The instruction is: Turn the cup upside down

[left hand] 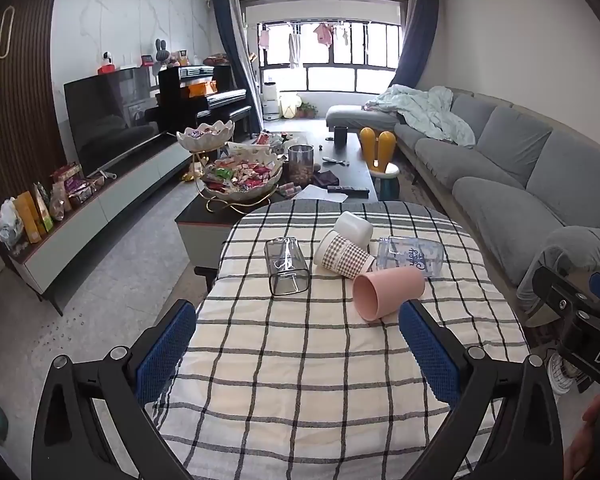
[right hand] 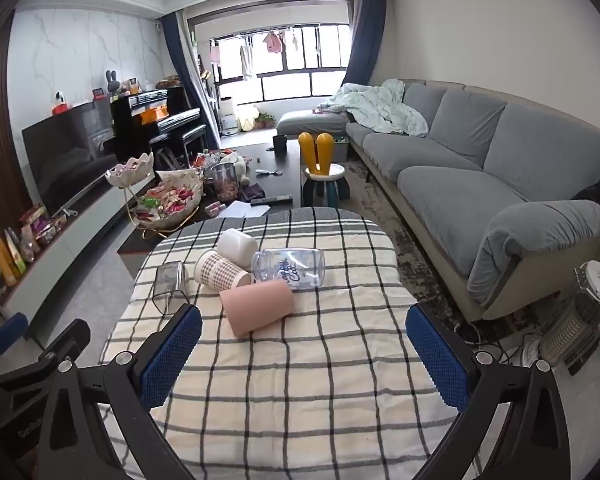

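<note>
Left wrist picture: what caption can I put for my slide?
Open left gripper above a checked tablecloth, facing five cups lying on their sides, pink cup nearest.

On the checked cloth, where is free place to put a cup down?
The near half of the checked cloth, between the pink cup and both open grippers, is bare. Behind, five cups lie crowded: clear glass, gingham cup, white cup, printed tumbler.

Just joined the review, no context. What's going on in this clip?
A person holds two handheld grippers over a table with a checked cloth. Both the left gripper and right gripper are open and empty, short of the cups. Five cups lie on their sides: a clear square glass, a checked cup, a white cup, a clear printed cup and a pink cup. None has been flipped yet.
</note>
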{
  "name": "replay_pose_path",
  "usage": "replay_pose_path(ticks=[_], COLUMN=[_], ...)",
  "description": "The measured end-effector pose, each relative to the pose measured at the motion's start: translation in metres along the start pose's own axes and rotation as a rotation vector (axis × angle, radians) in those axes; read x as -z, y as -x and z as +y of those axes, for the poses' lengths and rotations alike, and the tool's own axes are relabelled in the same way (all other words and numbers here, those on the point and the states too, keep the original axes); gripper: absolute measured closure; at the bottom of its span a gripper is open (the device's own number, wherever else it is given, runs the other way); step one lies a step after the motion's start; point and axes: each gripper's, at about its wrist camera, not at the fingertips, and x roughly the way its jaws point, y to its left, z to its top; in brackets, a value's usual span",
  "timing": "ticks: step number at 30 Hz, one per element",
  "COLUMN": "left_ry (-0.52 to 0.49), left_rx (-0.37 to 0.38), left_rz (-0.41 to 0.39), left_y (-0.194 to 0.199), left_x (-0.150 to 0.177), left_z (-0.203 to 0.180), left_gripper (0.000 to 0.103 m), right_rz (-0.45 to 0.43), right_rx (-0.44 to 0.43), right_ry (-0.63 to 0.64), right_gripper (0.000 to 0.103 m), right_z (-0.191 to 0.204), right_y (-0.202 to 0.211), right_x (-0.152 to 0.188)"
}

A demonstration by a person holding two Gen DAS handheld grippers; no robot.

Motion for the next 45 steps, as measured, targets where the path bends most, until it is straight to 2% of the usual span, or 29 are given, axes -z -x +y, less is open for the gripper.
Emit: replay_pose_path(ticks=[45], left_ry=[-0.001], left_rx=[0.020], left_rz=[0.004], left_y=[0.0009], left_x=[0.0025], left_z=[0.0012], left_gripper=[0.000], right_rz=[-0.002], right_rx=[0.001], right_ry=[0.002], right_gripper=[0.001], right_z=[0.0004], right_y=[-0.0013], right_x=[0.0004])
